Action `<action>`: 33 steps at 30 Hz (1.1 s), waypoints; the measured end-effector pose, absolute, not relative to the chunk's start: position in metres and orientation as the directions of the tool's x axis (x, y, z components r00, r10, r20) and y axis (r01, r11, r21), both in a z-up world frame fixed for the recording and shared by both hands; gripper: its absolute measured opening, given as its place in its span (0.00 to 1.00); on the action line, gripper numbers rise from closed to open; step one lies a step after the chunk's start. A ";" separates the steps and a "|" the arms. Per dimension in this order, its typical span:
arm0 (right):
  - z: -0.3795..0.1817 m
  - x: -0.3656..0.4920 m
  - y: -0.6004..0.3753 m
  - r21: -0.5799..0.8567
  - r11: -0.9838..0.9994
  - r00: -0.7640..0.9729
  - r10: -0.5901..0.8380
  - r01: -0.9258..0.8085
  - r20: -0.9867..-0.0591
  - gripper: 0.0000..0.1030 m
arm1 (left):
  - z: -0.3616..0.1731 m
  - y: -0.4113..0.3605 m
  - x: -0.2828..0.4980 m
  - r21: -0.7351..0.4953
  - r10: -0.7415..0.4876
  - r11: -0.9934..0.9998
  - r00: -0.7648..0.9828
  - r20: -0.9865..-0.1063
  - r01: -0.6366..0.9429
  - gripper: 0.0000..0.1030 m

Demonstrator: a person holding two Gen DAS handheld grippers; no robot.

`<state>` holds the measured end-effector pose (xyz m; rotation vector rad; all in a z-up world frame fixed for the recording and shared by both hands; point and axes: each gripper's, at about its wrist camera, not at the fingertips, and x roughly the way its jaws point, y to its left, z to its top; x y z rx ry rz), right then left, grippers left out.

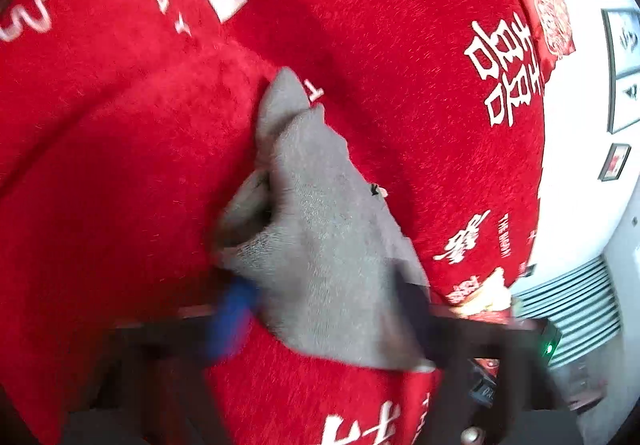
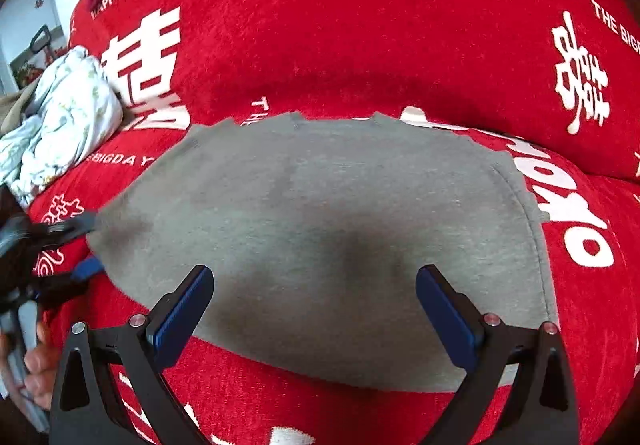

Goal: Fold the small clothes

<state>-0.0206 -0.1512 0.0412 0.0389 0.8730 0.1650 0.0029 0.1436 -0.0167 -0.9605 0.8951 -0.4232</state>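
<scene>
Surface: a red cover point(image 2: 360, 45) printed with white wedding lettering, draped over what looks like a sofa or bed; which of the two I cannot tell.
Garment: a small grey knit garment point(image 2: 328, 229) lies mostly flat on the red cover, in the middle of the right wrist view, its scalloped far edge toward the raised cushion.
Left tool: the left tool point(image 2: 86, 245) sits at the garment's left edge; in its own view grey cloth point(image 1: 320, 245) bunches up between its blurred fingers, so I judge it is pinching that edge, though motion blur hides the exact contact.
Right tool: the right tool point(image 2: 316, 313) hovers over the near edge of the garment with its fingers spread wide and nothing between them.
Elsewhere: a crumpled white floral cloth point(image 2: 60, 125) lies at the far left, well apart from the grey piece.
Step in hand: probably the start of a fold, the left edge gripped and partly lifted while the rest lies spread.
Next move calls for: the right tool to drop onto the near edge and close on it, or pin the cloth, so the left side can be carried across toward the right without dragging the whole piece.
Risk: the knit may slide on the fuzzy cover and wrinkle.
</scene>
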 end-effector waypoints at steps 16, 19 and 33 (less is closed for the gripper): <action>0.057 0.105 -0.045 0.175 0.956 0.463 0.269 -0.236 -0.845 0.99 | -0.039 0.155 0.015 -0.904 -0.686 0.424 0.631 -0.363 -0.058 0.17; 0.047 0.140 -0.005 0.192 0.952 0.410 0.278 -0.238 -0.869 0.99 | -0.038 0.156 0.011 -0.896 -0.677 0.440 0.632 -0.376 -0.061 0.17; -0.021 0.190 0.077 -0.100 0.957 0.270 -0.024 -0.271 -0.963 0.84 | -0.030 0.151 0.015 -0.851 -0.645 0.522 0.626 -0.438 -0.059 0.16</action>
